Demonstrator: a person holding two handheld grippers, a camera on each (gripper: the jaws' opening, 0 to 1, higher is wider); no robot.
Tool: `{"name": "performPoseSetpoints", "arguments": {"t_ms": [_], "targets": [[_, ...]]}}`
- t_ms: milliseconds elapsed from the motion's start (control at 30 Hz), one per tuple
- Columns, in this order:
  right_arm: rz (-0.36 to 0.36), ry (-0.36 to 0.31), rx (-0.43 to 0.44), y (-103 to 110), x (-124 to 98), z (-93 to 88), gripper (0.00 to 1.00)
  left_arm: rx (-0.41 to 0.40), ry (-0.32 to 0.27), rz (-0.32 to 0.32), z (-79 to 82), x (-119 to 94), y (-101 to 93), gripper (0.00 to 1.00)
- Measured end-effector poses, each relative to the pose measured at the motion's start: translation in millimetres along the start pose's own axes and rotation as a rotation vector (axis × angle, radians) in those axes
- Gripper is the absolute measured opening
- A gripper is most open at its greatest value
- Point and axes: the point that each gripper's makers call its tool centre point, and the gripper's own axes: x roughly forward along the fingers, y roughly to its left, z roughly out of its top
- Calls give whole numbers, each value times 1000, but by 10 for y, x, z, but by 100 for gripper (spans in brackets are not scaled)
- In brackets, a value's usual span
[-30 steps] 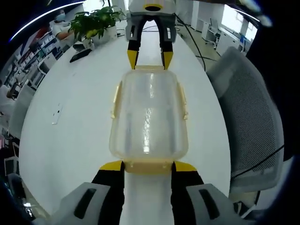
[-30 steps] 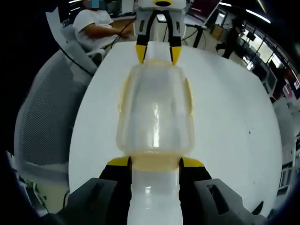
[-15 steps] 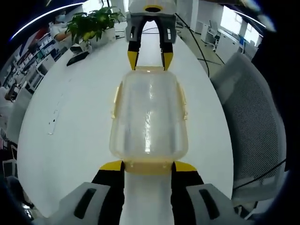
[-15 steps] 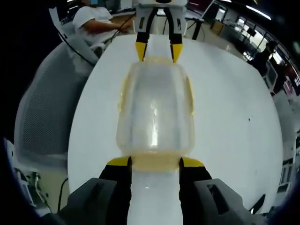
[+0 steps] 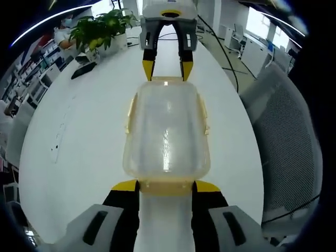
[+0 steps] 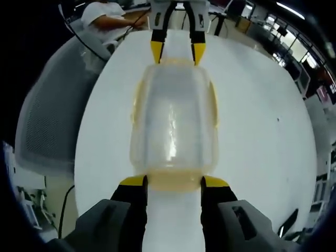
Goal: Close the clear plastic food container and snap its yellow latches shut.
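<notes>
Left gripper view first: your left gripper has its jaws apart, straddling the near end of the clear container, which sits on the white table. The yellow tips sit either side of the near end latch; whether they actually pinch it, I can't tell. The other gripper comes in at the far end, tips just at that edge. You can make out a side latch on one long edge and another on the opposite one. It looks empty, so I'd guess light, thin-walled and a bit flexy, and slick plastic on a slick table means it'll skate if you push from one end only. Brace both ends and press on the latches, not the lid's middle.

Right gripper view: same box from the other end. Your right gripper is also spread, tips flanking this end's latch, with the left one across at the far edge.

Count: one container, two grippers, and four yellow latches as far as I can tell, one per side. Also one potted plant and a mesh chair.
</notes>
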Motion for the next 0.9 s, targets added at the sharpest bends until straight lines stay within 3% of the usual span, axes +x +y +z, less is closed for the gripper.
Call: {"name": "performPoseSetpoints", "arguments": {"t_ms": [267, 900], "targets": [[0, 20, 0, -35, 10, -115, 36, -2, 3, -3, 64, 69, 33, 32], [20, 55, -43, -51, 5, -161, 37, -27, 25, -20, 48, 154, -35, 32]]}}
